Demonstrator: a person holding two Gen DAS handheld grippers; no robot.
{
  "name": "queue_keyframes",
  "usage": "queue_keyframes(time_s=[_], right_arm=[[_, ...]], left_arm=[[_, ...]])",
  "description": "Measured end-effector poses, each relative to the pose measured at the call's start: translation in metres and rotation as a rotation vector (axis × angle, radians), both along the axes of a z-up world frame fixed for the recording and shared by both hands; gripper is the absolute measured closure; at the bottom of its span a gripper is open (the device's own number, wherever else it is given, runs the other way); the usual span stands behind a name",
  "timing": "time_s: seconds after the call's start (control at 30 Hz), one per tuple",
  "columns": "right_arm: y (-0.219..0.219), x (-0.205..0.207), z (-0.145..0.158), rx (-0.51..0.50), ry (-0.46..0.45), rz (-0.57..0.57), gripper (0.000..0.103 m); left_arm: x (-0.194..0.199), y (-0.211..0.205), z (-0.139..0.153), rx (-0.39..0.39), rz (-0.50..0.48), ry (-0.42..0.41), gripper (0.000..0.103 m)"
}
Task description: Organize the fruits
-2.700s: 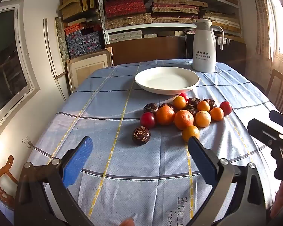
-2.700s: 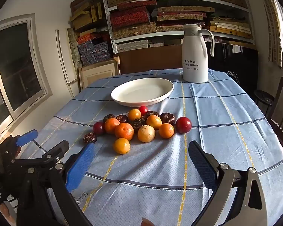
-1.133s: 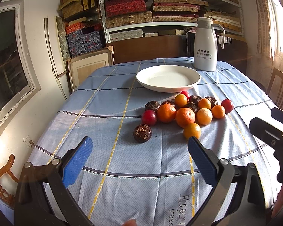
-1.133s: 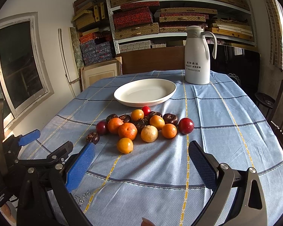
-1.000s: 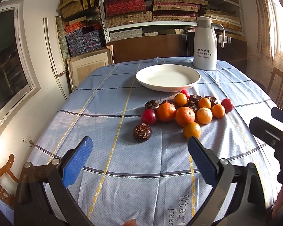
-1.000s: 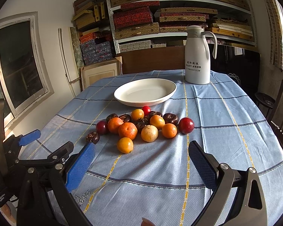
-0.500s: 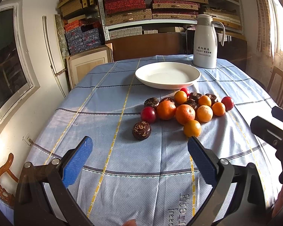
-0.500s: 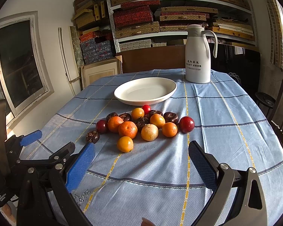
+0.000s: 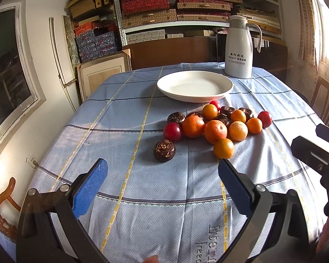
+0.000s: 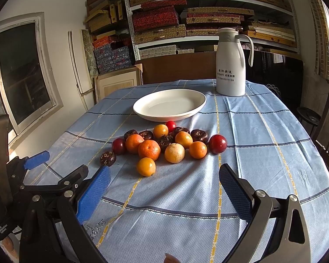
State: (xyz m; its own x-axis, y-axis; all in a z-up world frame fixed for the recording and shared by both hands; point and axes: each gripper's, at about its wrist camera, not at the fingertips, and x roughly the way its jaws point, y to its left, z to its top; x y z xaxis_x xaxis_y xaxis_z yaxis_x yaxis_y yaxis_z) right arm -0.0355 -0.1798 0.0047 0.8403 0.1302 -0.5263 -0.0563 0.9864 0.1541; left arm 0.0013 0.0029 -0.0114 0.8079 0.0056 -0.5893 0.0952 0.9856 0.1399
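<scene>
On a blue checked tablecloth (image 9: 142, 197) in a sunlit storeroom, the fruits (image 9: 215, 127) lie heaped just near of an empty white plate (image 9: 195, 86), none yet moved onto it. The left gripper (image 9: 162, 188) and the right gripper (image 10: 164, 191) both hover short of the pile, fingers spread wide and holding nothing. One dark wrinkled fruit (image 9: 164, 150) sits apart on the near left, a small orange (image 10: 145, 166) alone at the near edge. Those outliers look the wisest first picks: each can be straddled without nudging its neighbours, whereas a grab into the packed middle risks sending round fruit rolling. A centred, gentle squeeze should serve, then a low carry over the heap to the plate. A white thermos jug (image 10: 230, 63) stands at the far right of the plate; shelves (image 10: 186, 15) of patterned boxes fill the far wall, with a window (image 10: 22, 70) to the left.
</scene>
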Motion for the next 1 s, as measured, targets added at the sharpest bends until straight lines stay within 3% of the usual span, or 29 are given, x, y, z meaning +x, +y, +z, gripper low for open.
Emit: queue_keyframes(time_s=[0.53,0.67,0.83,1.0], right_arm=[[-0.001,0.005,-0.008,-0.004,0.029,0.007,0.003],[0.003,0.018,-0.023,-0.044,0.116,0.028,0.003],[0.003,0.036,-0.059,-0.124,0.275,0.049,0.003],[-0.011,0.049,-0.081,-0.087,0.382,0.059,0.003]], left_arm=[[0.006,-0.002,-0.008,0.003,-0.003,0.029,0.004],[0.015,0.003,-0.02,-0.009,-0.018,0.093,0.004],[0.035,0.02,-0.054,-0.006,-0.01,0.23,0.004],[0.054,0.037,-0.073,-0.038,-0.01,0.331,0.004]])
